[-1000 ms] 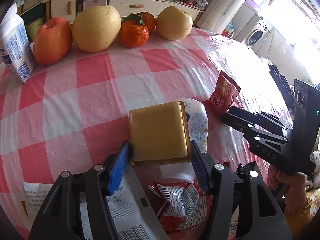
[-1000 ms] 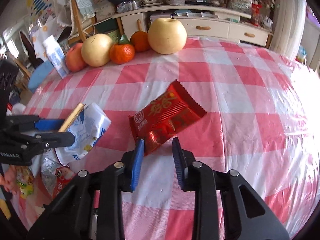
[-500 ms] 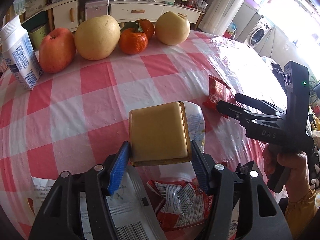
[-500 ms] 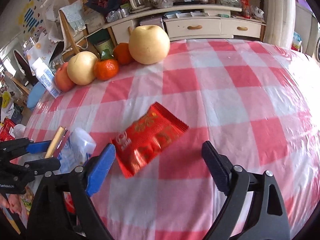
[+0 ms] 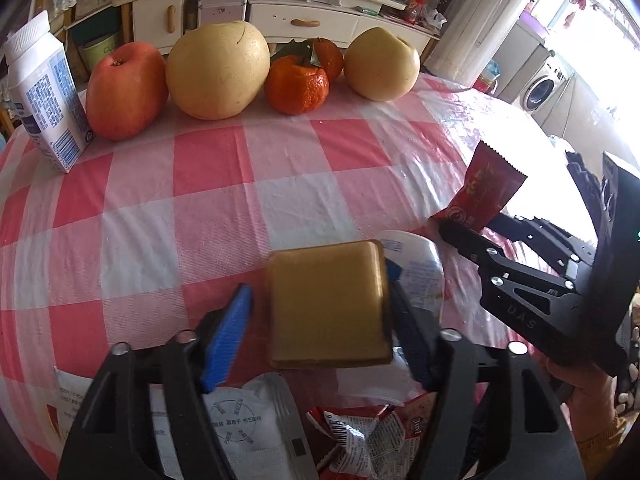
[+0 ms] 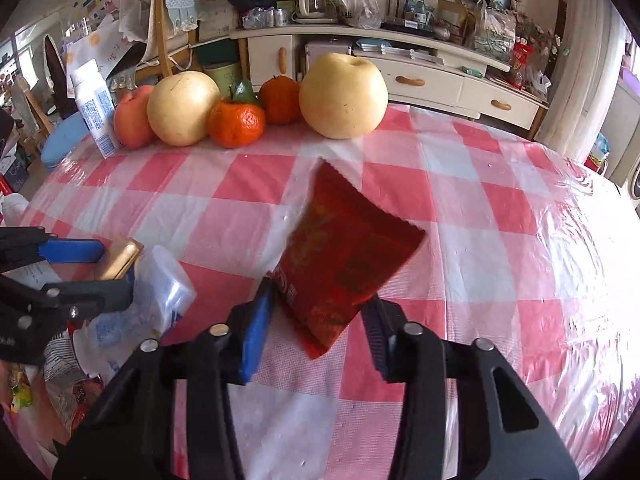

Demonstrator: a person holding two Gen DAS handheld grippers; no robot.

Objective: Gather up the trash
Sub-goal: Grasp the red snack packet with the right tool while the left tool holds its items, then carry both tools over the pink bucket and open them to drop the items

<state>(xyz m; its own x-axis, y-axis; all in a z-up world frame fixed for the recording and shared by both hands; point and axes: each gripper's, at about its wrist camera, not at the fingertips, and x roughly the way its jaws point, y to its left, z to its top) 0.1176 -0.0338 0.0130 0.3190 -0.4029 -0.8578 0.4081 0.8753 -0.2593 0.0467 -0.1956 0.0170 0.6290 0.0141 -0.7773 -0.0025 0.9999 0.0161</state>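
Observation:
A red snack wrapper (image 6: 348,248) stands tipped up off the checked tablecloth (image 6: 460,208), its lower end between the pads of my right gripper (image 6: 320,300). Those jaws are closing and press on it. The left wrist view shows the same wrapper (image 5: 490,188) upright at the tips of the right gripper (image 5: 476,224). My left gripper (image 5: 320,286) is shut on a flat tan square piece (image 5: 328,304) at the table's near edge. A white plastic pouch (image 5: 420,276) lies behind that piece. Below it sit crumpled wrappers (image 5: 360,440).
At the far edge stand a milk carton (image 5: 44,96), a red apple (image 5: 126,88), two pale pears (image 5: 218,68), and two tangerines (image 5: 296,84). A cream cabinet (image 5: 304,20) runs behind the table. A person's hand (image 5: 580,380) holds the right gripper.
The right jaws opened wide around the red wrapper, then closed on it. The wrapper went from flat on the cloth to tipped upright. The left gripper kept the tan piece almost still.

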